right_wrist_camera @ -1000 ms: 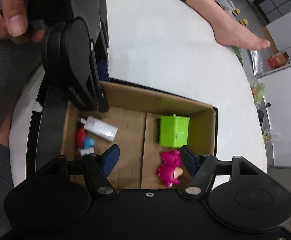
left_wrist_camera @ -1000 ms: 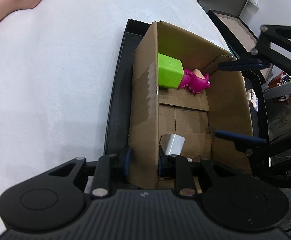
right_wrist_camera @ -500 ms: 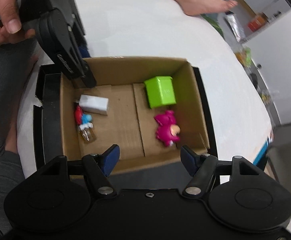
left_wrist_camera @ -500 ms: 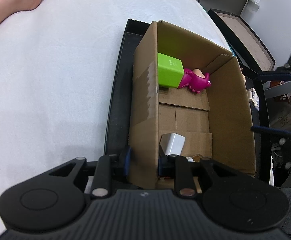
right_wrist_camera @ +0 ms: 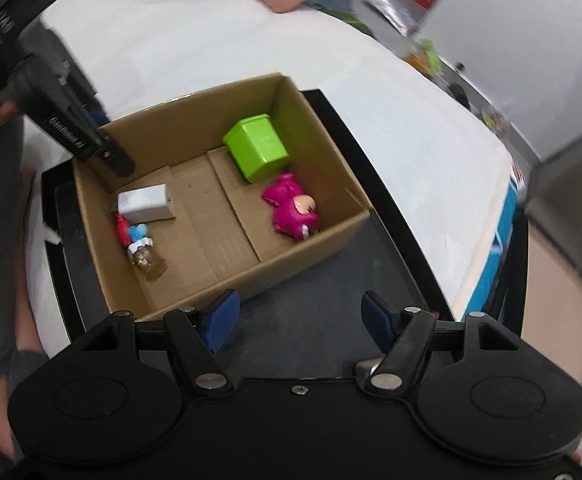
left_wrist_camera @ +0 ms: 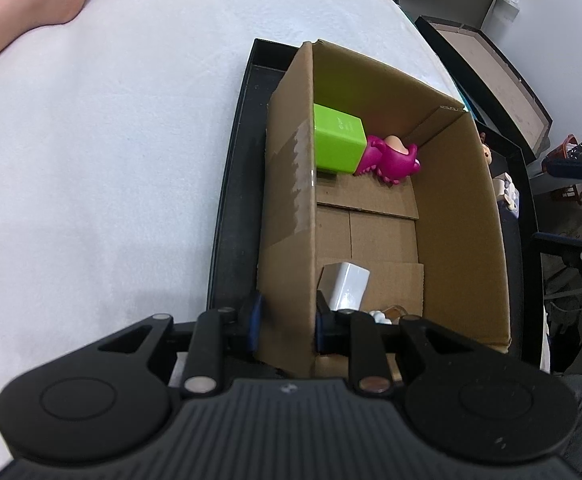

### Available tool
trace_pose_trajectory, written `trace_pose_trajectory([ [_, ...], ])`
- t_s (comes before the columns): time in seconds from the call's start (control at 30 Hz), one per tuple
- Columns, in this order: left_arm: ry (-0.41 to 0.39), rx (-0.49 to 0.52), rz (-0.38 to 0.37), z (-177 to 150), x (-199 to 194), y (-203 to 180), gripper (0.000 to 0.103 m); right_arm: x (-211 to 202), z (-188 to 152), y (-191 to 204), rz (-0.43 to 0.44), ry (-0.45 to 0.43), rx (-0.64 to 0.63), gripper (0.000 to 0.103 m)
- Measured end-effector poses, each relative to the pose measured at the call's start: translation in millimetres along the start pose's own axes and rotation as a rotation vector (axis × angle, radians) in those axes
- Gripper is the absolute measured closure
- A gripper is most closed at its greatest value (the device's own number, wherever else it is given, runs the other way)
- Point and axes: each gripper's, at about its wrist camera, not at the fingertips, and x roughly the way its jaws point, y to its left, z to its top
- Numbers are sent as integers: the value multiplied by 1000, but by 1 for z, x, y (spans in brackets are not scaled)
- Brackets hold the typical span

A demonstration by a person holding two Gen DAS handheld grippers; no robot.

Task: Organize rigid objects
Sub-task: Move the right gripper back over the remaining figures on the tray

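While my left gripper (left_wrist_camera: 285, 322) sits clamped on the cardboard box (left_wrist_camera: 461, 216), one finger outside the wall and one inside, I've got the near corner of that wall pinched between the blue pads. Same grip shows from the right wrist view, where the left gripper (right_wrist_camera: 107, 152) bites the box's far-left corner.

My right gripper (right_wrist_camera: 295, 316) is released, jaws apart with nothing between them, hovering over the bare black tray (right_wrist_camera: 331, 312) just outside the box's near wall.

Box stands in the black tray, which lies on the white tabletop (left_wrist_camera: 103, 152) near its right edge. Contents, right wrist view:
- green cube (right_wrist_camera: 258, 147) at the far-right end, against the far wall
- pink toy figure (right_wrist_camera: 293, 210) just beside the cube, lying on its side (pale face up)
- white box (right_wrist_camera: 145, 203) at the left end, close to the clamped corner
- red-and-blue small toy (right_wrist_camera: 131, 232) touching the white box's near side
- small amber jar (right_wrist_camera: 149, 262) right next to that toy, tipped over

A person's bare forearm (left_wrist_camera: 27, 12) rests on the far-left edge of the tabletop. Right wrist frame is a bit blurred (edges smear).
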Motion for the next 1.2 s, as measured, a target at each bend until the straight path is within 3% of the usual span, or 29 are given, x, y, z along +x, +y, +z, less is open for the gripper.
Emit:
trace_pose_trajectory([
  [0.7, 7, 9, 22, -1, 3, -5, 80, 3, -51, -33, 12, 19, 371, 36],
  [1.2, 7, 5, 18, -1, 7, -4, 80, 29, -83, -72, 1, 61, 657, 36],
])
